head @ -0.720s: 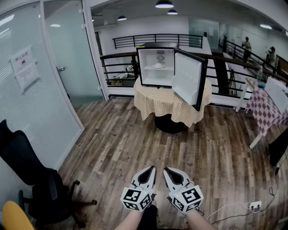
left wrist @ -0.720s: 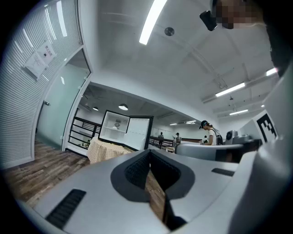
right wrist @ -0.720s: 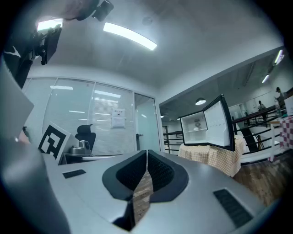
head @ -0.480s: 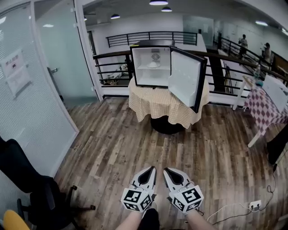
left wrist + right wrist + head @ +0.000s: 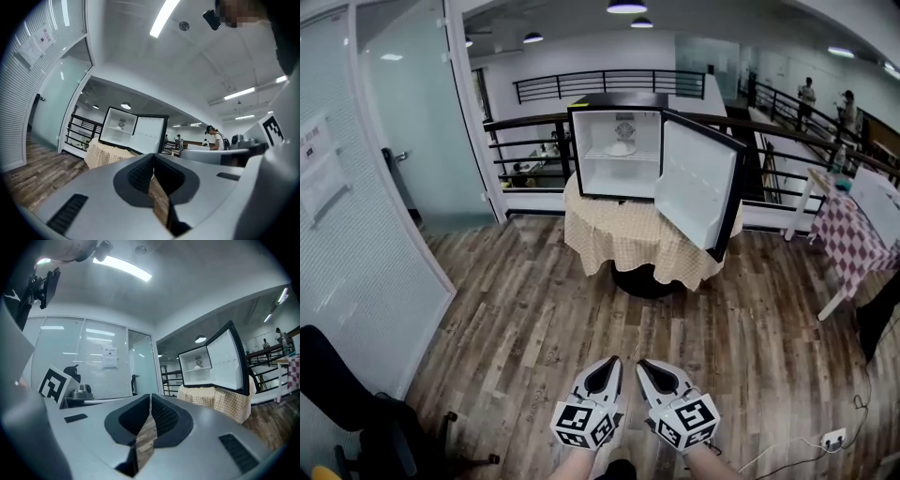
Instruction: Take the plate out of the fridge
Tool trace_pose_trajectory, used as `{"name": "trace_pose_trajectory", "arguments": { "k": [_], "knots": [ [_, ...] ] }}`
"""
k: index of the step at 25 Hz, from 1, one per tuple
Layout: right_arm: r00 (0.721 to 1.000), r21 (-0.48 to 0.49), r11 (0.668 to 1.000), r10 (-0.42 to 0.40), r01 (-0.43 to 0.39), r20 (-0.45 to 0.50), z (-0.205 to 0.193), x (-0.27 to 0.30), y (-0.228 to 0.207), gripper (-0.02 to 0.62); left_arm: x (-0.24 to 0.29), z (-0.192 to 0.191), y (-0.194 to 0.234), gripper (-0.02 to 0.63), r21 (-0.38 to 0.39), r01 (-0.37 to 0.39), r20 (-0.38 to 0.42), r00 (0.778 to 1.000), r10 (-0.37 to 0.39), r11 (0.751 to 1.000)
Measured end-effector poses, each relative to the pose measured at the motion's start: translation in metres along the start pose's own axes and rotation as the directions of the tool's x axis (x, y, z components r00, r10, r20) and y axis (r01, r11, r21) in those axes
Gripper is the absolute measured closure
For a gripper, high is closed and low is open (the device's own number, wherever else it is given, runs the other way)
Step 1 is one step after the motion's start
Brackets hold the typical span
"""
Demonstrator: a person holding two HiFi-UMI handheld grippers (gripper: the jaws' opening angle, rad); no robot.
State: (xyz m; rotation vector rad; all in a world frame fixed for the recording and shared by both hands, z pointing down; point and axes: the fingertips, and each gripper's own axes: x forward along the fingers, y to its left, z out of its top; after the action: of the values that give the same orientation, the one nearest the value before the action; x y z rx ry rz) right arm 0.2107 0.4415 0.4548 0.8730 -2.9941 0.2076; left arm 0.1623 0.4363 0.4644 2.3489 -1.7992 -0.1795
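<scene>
Approach phase, near to far. Left gripper (image 5: 611,362) and right gripper (image 5: 643,365) are held side by side low in front of the person. Each gripper view shows its jaws together, tips meeting, with nothing between them but a sliver of wooden floor (image 5: 534,309) seen through the gap behind the tips.

Compared with the head views a moment earlier, the black office chair (image 5: 337,394) has slid towards the lower left edge, and the bench (image 5: 619,234) under its checked cloth sits larger in the frame. The person has walked forward; the grippers have kept the same pose.

On the bench stands the mini fridge (image 5: 598,178), its door (image 5: 698,197) swung wide to the right. The plate (image 5: 621,149) rests on the upper shelf inside, upright and untouched, and carries a pale item that cannot be made out.

Inferred status: the door is already open, so only the walk-up remains before a reach. The grippers are still well apart from the fridge. The jaws would need to part before taking the plate's rim.
</scene>
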Motion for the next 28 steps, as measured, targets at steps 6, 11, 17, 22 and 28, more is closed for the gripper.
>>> {"name": "trace_pose_trajectory", "arguments": {
  "k": [6,11,17,22,28],
  "knots": [
    [1.0,0.013,1.0,-0.025,0.025,0.002,0.006,0.046,-0.021,0.558,0.037,0.011,0.033,0.598,0.0,0.038,-0.002,0.999,-0.038,0.999],
    [0.998,0.035,0.997,-0.062,0.062,-0.001,0.005,0.077,-0.036,0.56,0.059,0.011,0.057,0.598,-0.006,0.073,-0.02,0.997,-0.073,0.997],
    [0.998,0.039,0.997,-0.058,0.06,-0.037,-0.003,0.103,-0.044,0.56,0.071,0.001,0.081,0.598,-0.037,0.062,-0.041,0.997,-0.064,0.997],
    [0.998,0.021,0.999,-0.035,0.036,-0.046,-0.003,0.128,-0.05,0.56,0.084,0.005,0.101,0.598,-0.045,0.045,-0.029,0.998,-0.047,0.998],
    [1.0,0.008,1.0,0.005,-0.005,-0.027,0.01,0.17,-0.068,0.558,0.117,0.019,0.129,0.598,-0.025,0.028,-0.017,0.999,-0.029,0.999]
  ]
}}
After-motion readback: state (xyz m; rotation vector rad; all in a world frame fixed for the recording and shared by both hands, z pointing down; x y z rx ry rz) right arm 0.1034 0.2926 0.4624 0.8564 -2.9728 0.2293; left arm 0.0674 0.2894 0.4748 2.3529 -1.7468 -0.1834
